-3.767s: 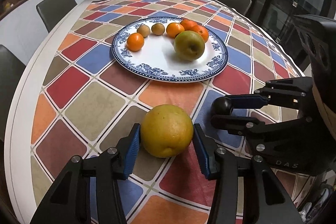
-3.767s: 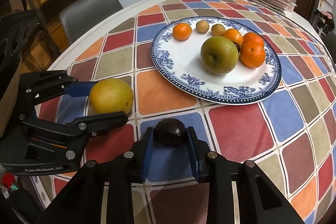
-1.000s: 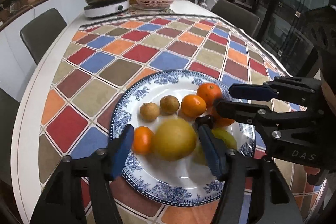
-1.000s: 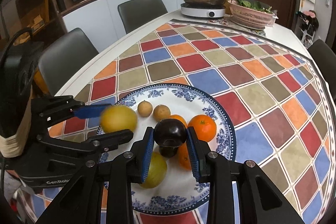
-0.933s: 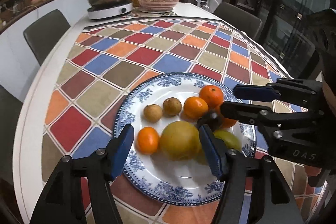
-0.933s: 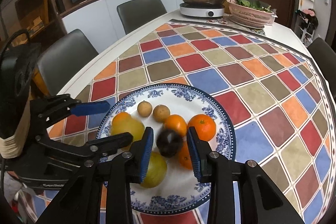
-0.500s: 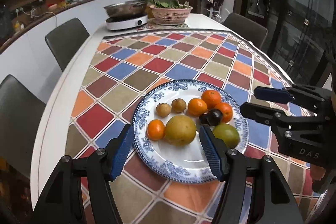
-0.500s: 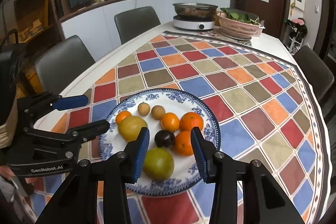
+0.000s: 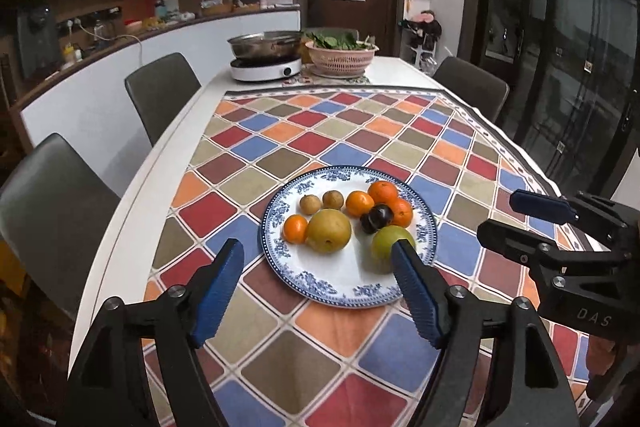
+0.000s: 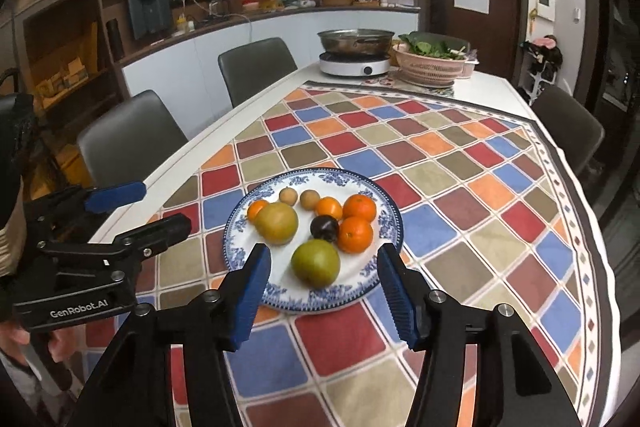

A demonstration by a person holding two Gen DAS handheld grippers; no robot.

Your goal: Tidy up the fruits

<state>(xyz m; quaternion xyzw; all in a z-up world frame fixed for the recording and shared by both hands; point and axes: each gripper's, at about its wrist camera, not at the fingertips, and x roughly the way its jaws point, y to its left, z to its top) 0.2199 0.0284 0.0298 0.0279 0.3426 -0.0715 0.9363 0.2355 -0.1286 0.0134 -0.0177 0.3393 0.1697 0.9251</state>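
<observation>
A blue-and-white plate (image 9: 340, 287) (image 10: 372, 279) on the chequered tablecloth holds all the fruit: a yellow pear (image 9: 329, 225) (image 10: 277, 222), a dark plum (image 9: 376, 217) (image 10: 324, 227), a green apple (image 9: 390, 242) (image 10: 315, 263), several oranges (image 9: 383, 191) (image 10: 359, 207) and two small brown fruits (image 9: 310, 204) (image 10: 288, 195). My left gripper (image 9: 318, 287) (image 10: 136, 205) is open and empty, raised above and in front of the plate. My right gripper (image 10: 322, 289) (image 9: 528, 213) is open and empty, raised to the plate's right.
A hot-pot cooker (image 9: 266, 61) (image 10: 354, 57) and a pink basket of greens (image 9: 340, 57) (image 10: 432, 65) stand at the table's far end. Grey chairs (image 9: 160, 95) (image 10: 568, 131) line both sides. The left table edge (image 9: 132, 187) lies near the plate.
Both grippers have opened wide and let go of the pear and the plum, which now lie on the plate. Both have pulled up and back from the plate.
</observation>
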